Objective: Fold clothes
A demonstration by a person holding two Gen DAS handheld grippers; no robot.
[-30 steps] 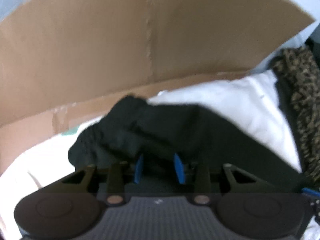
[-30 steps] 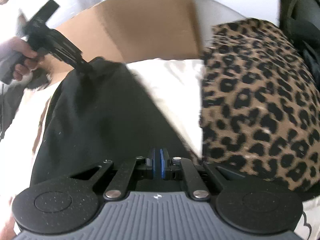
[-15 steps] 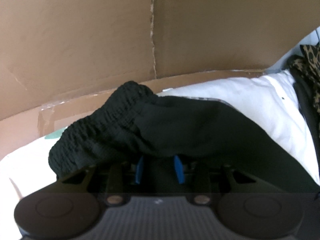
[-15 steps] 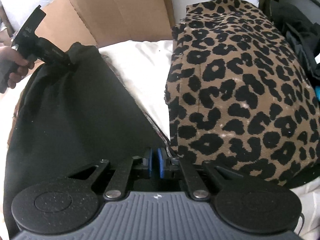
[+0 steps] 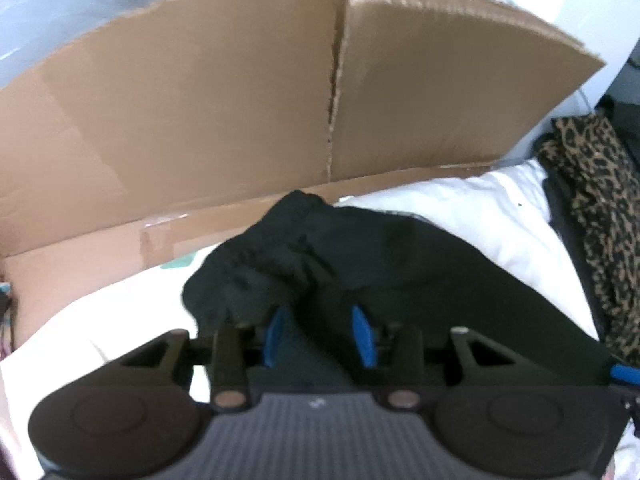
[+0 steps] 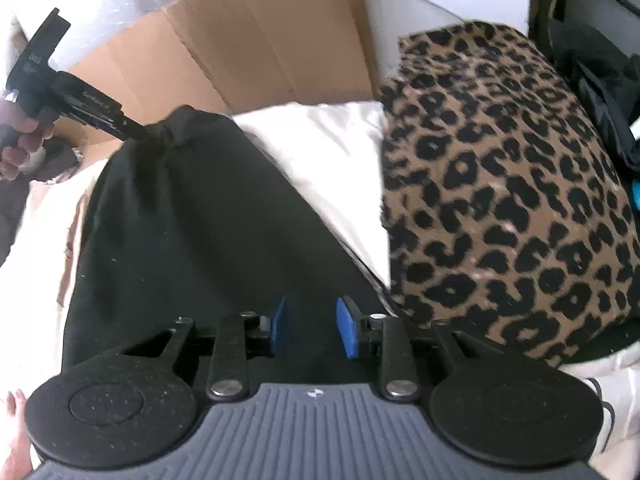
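Note:
A black garment (image 6: pixel 192 216) lies spread on a white bed surface (image 6: pixel 320 152). In the left wrist view its bunched elastic waistband (image 5: pixel 288 256) sits between the blue pads of my left gripper (image 5: pixel 318 336), which grips it with a gap between the pads. In the right wrist view the left gripper (image 6: pixel 132 130) holds that far corner. My right gripper (image 6: pixel 310 330) is open, its blue pads apart over the near edge of the black garment, holding nothing.
A flattened cardboard sheet (image 5: pixel 280 100) stands behind the bed; it also shows in the right wrist view (image 6: pixel 256 48). A leopard-print cloth pile (image 6: pixel 500 184) lies right of the black garment, and shows at right in the left wrist view (image 5: pixel 596 200). Dark bags (image 6: pixel 592 64) sit beyond.
My right gripper has opened and let go of the garment's near edge. The left gripper still holds the bunched waistband, which has shifted slightly.

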